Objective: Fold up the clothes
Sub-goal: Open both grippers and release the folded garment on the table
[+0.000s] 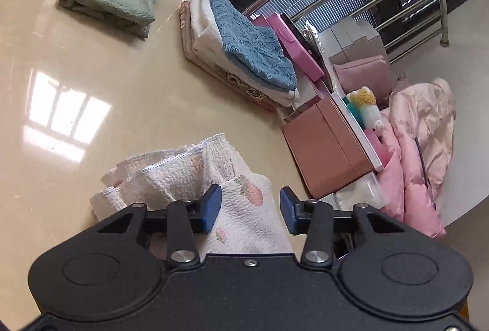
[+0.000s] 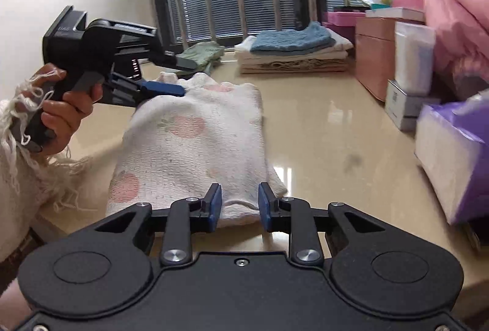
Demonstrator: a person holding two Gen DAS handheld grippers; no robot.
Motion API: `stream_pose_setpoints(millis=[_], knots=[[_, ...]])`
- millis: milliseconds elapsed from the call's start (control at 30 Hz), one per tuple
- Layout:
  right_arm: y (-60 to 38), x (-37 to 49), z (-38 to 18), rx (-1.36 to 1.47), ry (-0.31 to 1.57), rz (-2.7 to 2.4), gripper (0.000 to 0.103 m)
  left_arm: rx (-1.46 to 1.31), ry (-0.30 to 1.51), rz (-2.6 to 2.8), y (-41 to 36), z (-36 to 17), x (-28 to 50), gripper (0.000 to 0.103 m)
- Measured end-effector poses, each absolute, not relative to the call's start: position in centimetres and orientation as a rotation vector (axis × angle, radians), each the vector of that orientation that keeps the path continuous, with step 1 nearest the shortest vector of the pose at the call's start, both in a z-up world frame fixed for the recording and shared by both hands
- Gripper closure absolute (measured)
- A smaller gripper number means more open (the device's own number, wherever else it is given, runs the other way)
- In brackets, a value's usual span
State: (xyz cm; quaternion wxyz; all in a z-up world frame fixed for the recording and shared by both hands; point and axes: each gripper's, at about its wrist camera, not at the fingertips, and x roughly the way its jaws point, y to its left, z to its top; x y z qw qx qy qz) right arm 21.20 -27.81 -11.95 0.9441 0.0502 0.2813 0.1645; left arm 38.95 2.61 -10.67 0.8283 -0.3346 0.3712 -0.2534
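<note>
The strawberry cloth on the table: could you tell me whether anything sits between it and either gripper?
Nothing visible does. The strawberry cloth lies right in front of the open right gripper, and the open left gripper hovers directly over its other end. The folded stack sits well behind it.

We've got both grippers low and level: left gripper (image 1: pixel 250 209) jaws wide apart, left hand (image 2: pixel 65 114) on its grip; right gripper (image 2: pixel 240 205) jaws parted too.
</note>
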Motion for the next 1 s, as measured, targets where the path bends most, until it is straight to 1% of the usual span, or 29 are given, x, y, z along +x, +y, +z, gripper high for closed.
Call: stream_pose_setpoints(millis=[133,167,233,367,400,467,567,667,733,800,833,900,933,967,1000], knots=[[-28.3,19.8,-11.0,0.144,0.494,0.338,0.071,-0.697,0.79,-0.538,2.4,-10.6,39.0,0.061],[-28.0,19.8,-10.7,0.143,0.47,0.379,0.069,-0.694,0.792,-0.538,2.3,-10.6,39.0,0.061],[-27.4,19.8,-10.3,0.14,0.443,0.452,0.07,-0.696,0.795,-0.534,2.3,-10.7,39.0,0.061],[-26.6,21.5,-11.4,0.14,0.561,0.412,0.074,-0.7,0.798,-0.526,2.3,-10.7,39.0,0.061],[-27.0,21.7,-11.8,0.162,0.565,0.388,0.077,-0.7,0.798,-0.525,2.3,-10.7,39.0,0.061],[-27.9,21.5,-12.2,0.202,0.561,0.335,0.077,-0.694,0.797,-0.528,2.1,-10.9,39.0,0.061],[-29.2,21.5,-12.5,0.263,0.576,0.278,0.07,-0.692,0.794,-0.527,2.0,-11.0,39.0,0.061],[-30.6,21.4,-12.4,0.334,0.557,0.297,0.07,-0.702,0.796,-0.528,2.2,-10.9,38.9,0.06],[-31.3,21.4,-11.9,0.352,0.521,0.324,0.065,-0.72,0.795,-0.534,2.5,-10.4,38.7,0.058],[-31.8,22.2,-11.1,0.338,0.5,0.351,0.039,-0.746,0.787,-0.543,2.9,-9.5,38.2,0.044],[-32.0,22.9,-10.8,0.325,0.505,0.368,0.038,-0.743,0.762,-0.547,3.3,-8.7,37.4,0.041],[-32.1,24.5,-10.4,0.304,0.536,0.412,0.037,-0.727,0.716,-0.56,3.9,-7.1,35.7,0.025],[-32.1,25.4,-10.5,0.305,0.564,0.44,0.037,-0.714,0.695,-0.569,4.1,-6.3,34.6,0.021],[-32.1,26.3,-10.7,0.305,0.592,0.468,0.037,-0.699,0.691,-0.57,4.3,-5.9,33.6,0.014],[-32.0,27.2,-10.9,0.31,0.622,0.494,0.037,-0.685,0.688,-0.571,4.6,-5.6,32.6,0.011]])
